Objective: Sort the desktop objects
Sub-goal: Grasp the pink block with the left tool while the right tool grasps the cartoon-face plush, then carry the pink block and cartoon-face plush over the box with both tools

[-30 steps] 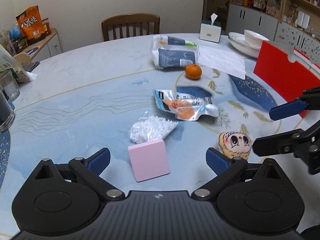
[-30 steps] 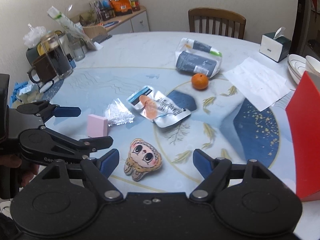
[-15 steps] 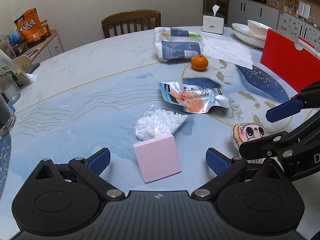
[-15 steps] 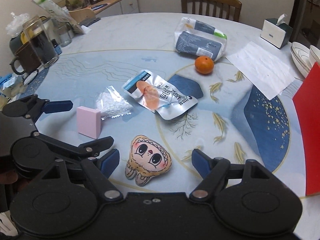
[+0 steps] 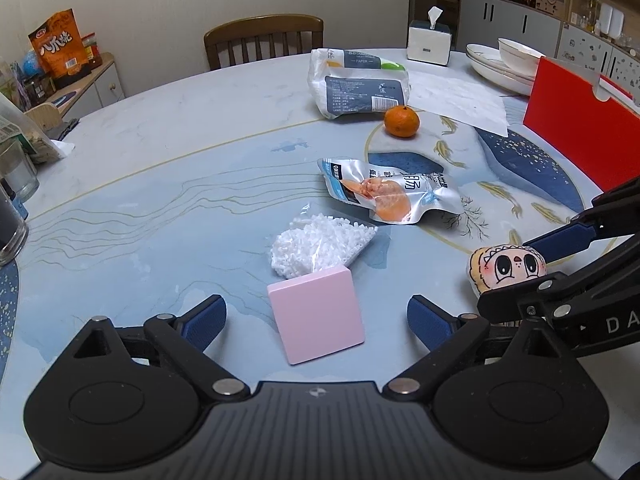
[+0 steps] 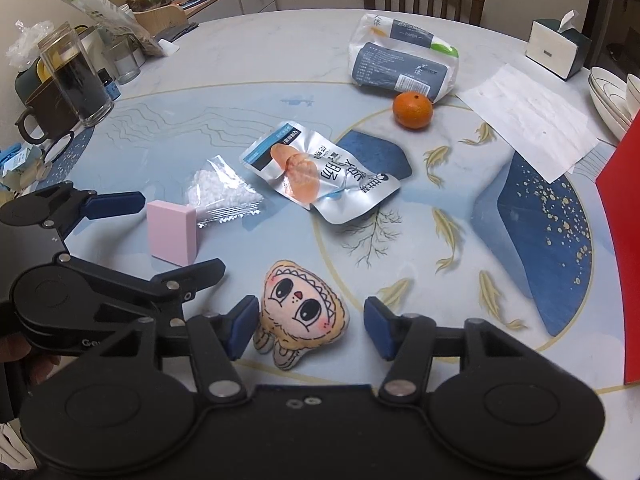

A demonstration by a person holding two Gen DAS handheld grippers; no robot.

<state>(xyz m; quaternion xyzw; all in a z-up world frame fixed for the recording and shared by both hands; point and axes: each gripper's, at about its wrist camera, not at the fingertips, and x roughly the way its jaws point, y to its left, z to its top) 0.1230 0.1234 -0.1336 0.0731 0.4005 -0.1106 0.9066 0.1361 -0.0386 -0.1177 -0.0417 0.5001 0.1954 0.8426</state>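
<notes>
Pink block [image 5: 316, 316] sits between the wide-spread left gripper [image 5: 316, 320]; plush [image 6: 302, 316] between the gaping right gripper [image 6: 310, 326]; neither grips anything.

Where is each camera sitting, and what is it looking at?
Left wrist: rides on the left claw, looking across the table at the pink block; its own open fingers show, and the right claw at the right edge.
Right wrist: rides on the right claw, looking at the plush doll; its open fingers show, and the left claw at left.
Both see the block, doll, snack pouch and orange.
</notes>
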